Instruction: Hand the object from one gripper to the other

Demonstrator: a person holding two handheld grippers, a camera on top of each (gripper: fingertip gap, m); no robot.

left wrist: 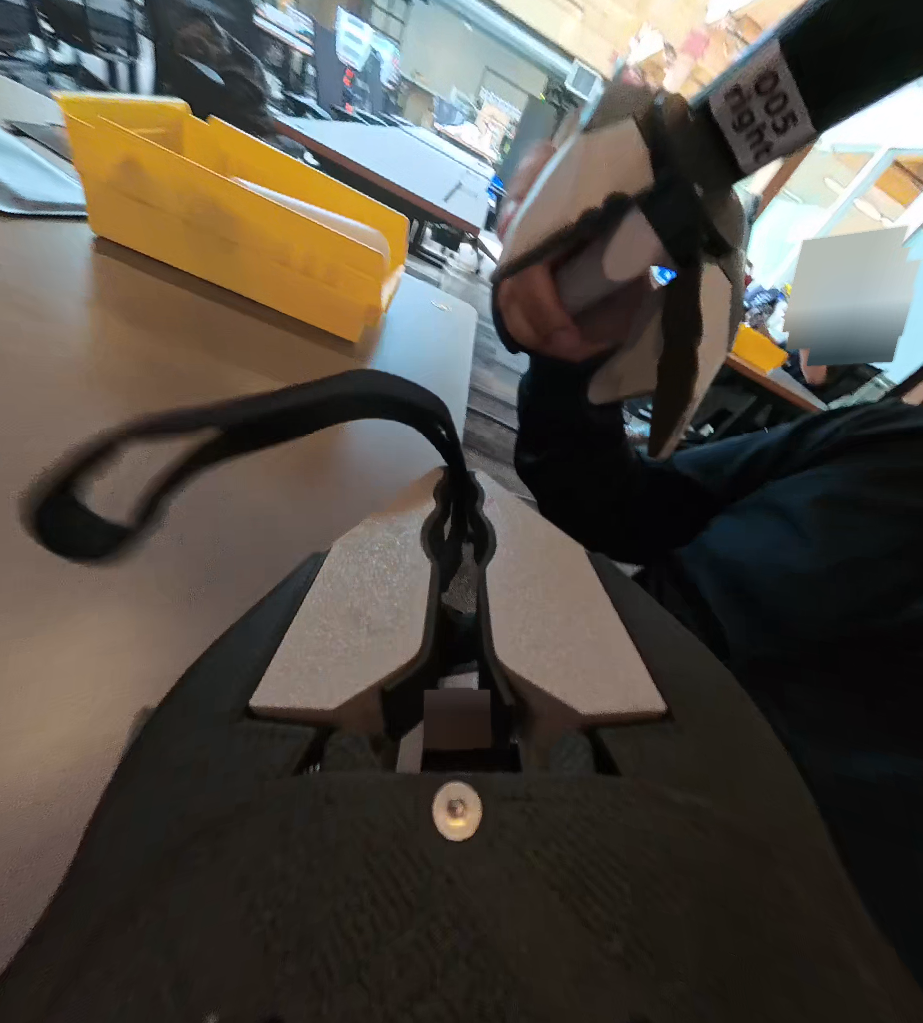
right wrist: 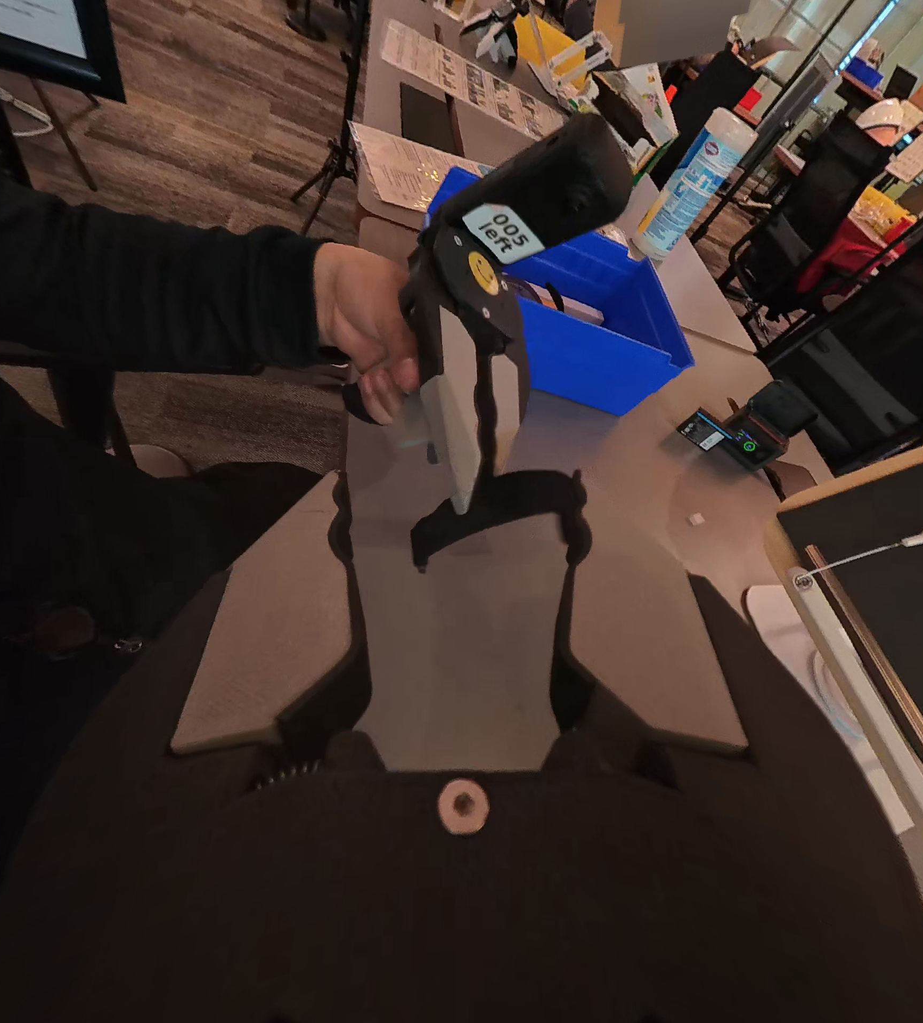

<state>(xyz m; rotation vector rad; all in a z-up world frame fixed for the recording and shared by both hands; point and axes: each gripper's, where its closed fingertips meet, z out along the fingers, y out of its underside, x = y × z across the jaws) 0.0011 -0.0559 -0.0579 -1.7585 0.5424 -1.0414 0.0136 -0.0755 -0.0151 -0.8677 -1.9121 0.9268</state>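
My left gripper (left wrist: pixel 456 498) is shut on one end of a black looped strap (left wrist: pixel 260 409), which arcs up and left above the brown table (left wrist: pixel 88 636). In the right wrist view the left gripper (right wrist: pixel 464 498) hangs tips down, in a hand, and holds the strap (right wrist: pixel 503 506) crosswise. My right gripper (right wrist: pixel 456 487) is open wide and empty. The strap lies between its fingertips, with one end at the right fingertip (right wrist: pixel 575 498); I cannot tell whether they touch. The right gripper also shows in the left wrist view (left wrist: pixel 636 415), up and to the right.
A yellow bin (left wrist: pixel 215 221) stands on the table at the back left. A blue bin (right wrist: pixel 603 332) stands behind the left gripper, with a wipes canister (right wrist: pixel 691 182) beyond it. A small black device (right wrist: pixel 747 432) lies to the right. A dark sleeve (right wrist: pixel 116 288) reaches in from the left. My hands' fingertips stand some 5 cm from each other.
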